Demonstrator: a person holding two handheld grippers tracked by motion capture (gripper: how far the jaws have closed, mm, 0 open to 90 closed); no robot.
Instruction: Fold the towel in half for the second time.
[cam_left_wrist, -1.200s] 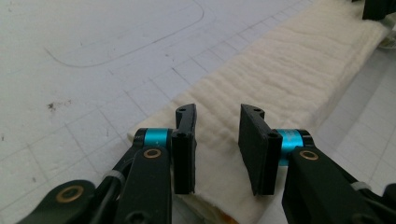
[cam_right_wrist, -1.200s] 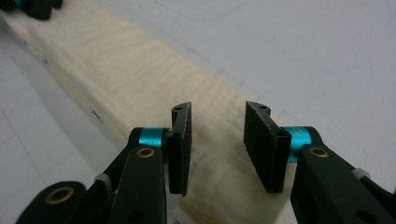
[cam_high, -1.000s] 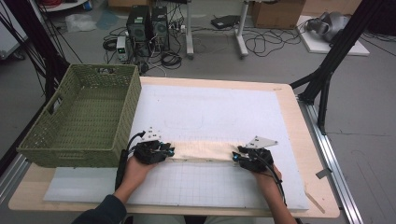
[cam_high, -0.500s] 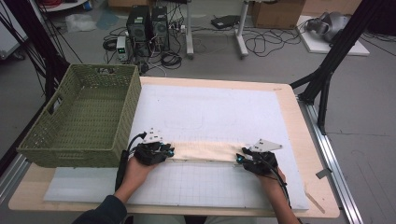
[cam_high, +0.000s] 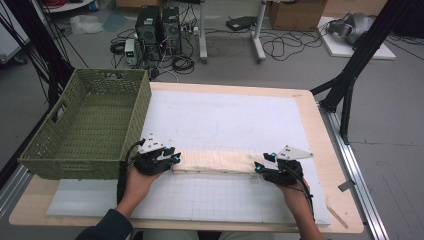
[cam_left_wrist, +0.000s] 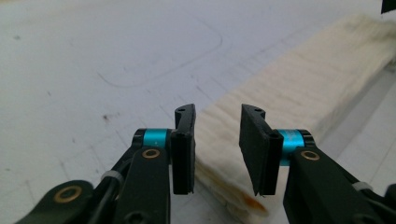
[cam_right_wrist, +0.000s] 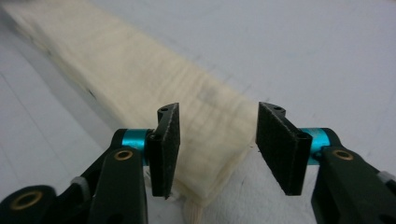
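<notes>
A long cream cloth (cam_high: 217, 161), folded into a narrow strip, lies flat on the white mat (cam_high: 225, 120) near the front of the table. My left gripper (cam_high: 176, 159) sits at its left end and my right gripper (cam_high: 257, 167) at its right end. In the left gripper view the left gripper (cam_left_wrist: 217, 149) has its pads apart, the cloth's (cam_left_wrist: 299, 84) end lying between them untouched. In the right gripper view the right gripper (cam_right_wrist: 224, 149) straddles the cloth's (cam_right_wrist: 140, 74) corner with wide gaps. Both pairs of jaws have just been opening.
A green woven basket (cam_high: 85, 125) stands empty at the table's left, close to the left hand. The wooden table edge (cam_high: 340, 200) runs past the mat on the right. Black stand legs (cam_high: 350, 80), computer towers and cables lie on the floor beyond.
Both hands have kept their places at the cloth's two ends. The cloth lies where it did, stretched between them.
</notes>
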